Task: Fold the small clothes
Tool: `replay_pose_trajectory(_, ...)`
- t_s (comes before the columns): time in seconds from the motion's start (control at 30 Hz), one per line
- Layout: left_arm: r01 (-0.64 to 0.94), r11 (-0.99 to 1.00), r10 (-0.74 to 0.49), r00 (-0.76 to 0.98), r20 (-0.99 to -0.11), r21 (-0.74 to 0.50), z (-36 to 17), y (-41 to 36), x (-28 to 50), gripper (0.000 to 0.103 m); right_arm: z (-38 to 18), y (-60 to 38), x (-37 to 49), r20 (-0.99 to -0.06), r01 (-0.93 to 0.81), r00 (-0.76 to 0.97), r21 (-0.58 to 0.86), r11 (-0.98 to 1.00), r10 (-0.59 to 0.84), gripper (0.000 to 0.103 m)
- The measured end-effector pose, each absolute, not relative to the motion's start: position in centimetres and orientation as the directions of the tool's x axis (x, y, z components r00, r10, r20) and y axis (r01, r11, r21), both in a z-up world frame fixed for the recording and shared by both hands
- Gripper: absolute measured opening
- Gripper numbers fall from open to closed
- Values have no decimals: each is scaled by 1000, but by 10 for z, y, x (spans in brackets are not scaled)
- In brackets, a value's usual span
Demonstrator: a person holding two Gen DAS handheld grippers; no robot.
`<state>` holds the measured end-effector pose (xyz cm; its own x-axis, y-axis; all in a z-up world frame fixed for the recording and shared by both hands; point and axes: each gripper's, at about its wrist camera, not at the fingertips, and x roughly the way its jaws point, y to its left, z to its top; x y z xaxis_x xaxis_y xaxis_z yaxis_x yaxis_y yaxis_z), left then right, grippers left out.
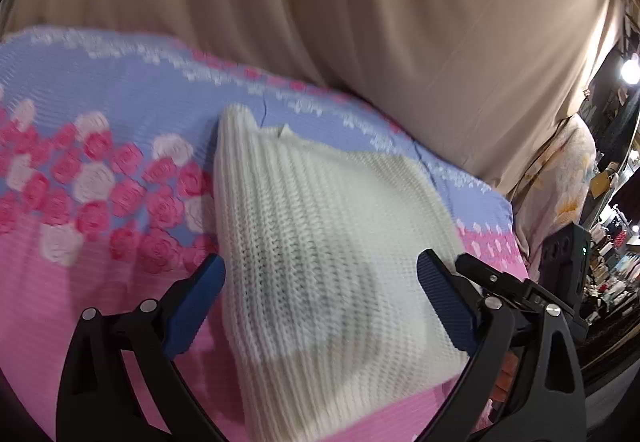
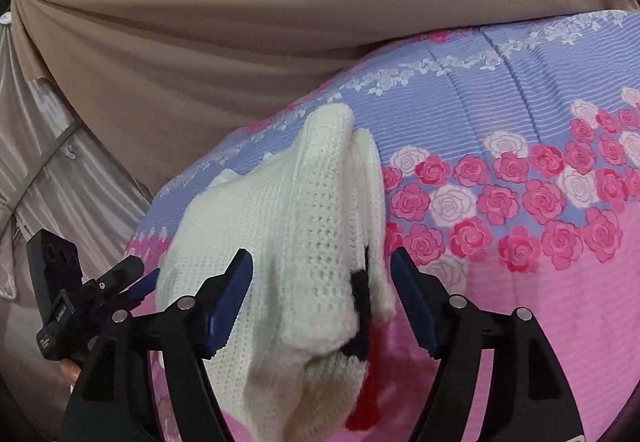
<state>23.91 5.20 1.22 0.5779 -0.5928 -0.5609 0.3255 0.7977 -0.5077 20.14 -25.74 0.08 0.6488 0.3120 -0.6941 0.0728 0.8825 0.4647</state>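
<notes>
A small white knit sweater lies folded on the floral bedspread. My left gripper is open, its blue-padded jaws spread either side of the sweater, just above it. In the right wrist view the sweater shows a black and red pattern at its near edge. My right gripper is open too, jaws wide on both sides of the knit, not clamping it. The right gripper also shows at the right of the left wrist view, and the left gripper at the left of the right wrist view.
The bedspread is pink near me and blue with pink and white roses farther off. A beige curtain hangs behind the bed. A cluttered room with a bright lamp lies beyond the bed's right edge.
</notes>
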Motion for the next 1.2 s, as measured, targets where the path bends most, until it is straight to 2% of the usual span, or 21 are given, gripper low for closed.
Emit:
replay_pose_trajectory(0.07,296,785,-607,539,-584,-543,-3,51,253,91,-19,-250,220,-723,83,599,482,872,343,69)
replay_pose_trajectory(0.1,291,778,-616,529,-584,-557,-6,49,255,83,-22,-247,224,-720,79,602,484,872,345,62)
replay_pose_trajectory(0.13,294,777,-617,527,-584,-556,-8,47,258,75,-18,-243,225,-707,52,619,472,880,342,50)
replay_pose_trajectory(0.2,329,775,-621,550,-558,-539,0,42,255,63,-1,-237,221,-686,17,654,434,901,318,38)
replay_pose_trajectory(0.23,347,770,-629,559,-541,-536,7,40,254,57,9,-235,218,-664,-5,676,428,904,318,36)
replay_pose_trajectory(0.33,413,747,-655,588,-474,-521,30,34,248,51,42,-231,201,-575,-49,767,387,921,283,35)
replay_pose_trajectory(0.43,462,757,-647,625,-436,-462,41,22,245,52,46,-236,194,-553,-24,806,326,945,211,37)
replay_pose_trajectory(0.5,436,805,-591,640,-491,-402,28,9,251,54,17,-254,211,-650,55,740,319,946,176,41)
replay_pose_trajectory(0.53,403,844,-537,638,-552,-355,15,0,257,54,1,-264,218,-706,112,691,318,941,156,41)
replay_pose_trajectory(0.6,375,876,-482,658,-579,-302,2,-4,257,56,-6,-285,209,-674,146,706,441,886,219,44)
replay_pose_trajectory(0.63,369,883,-470,672,-572,-291,5,-3,251,58,4,-287,199,-662,160,721,447,880,206,42)
replay_pose_trajectory(0.73,321,920,-391,734,-556,-225,28,3,223,58,40,-270,171,-641,163,762,327,931,92,36)
replay_pose_trajectory(0.8,300,935,-355,763,-541,-190,38,2,206,61,58,-249,151,-613,108,786,264,958,80,34)
replay_pose_trajectory(0.87,277,948,-315,767,-559,-153,40,-4,195,61,60,-228,144,-623,69,780,183,981,61,30)
replay_pose_trajectory(0.9,273,952,-301,760,-576,-137,36,-6,192,61,52,-220,145,-645,53,763,139,989,50,26)
replay_pose_trajectory(1.0,232,971,-220,754,-619,-62,21,-18,189,61,13,-227,158,-716,124,692,-6,992,-91,0)
replay_pose_trajectory(1.2,199,979,-178,747,-641,-40,10,-23,175,62,27,-245,138,-702,189,708,91,978,-72,0)
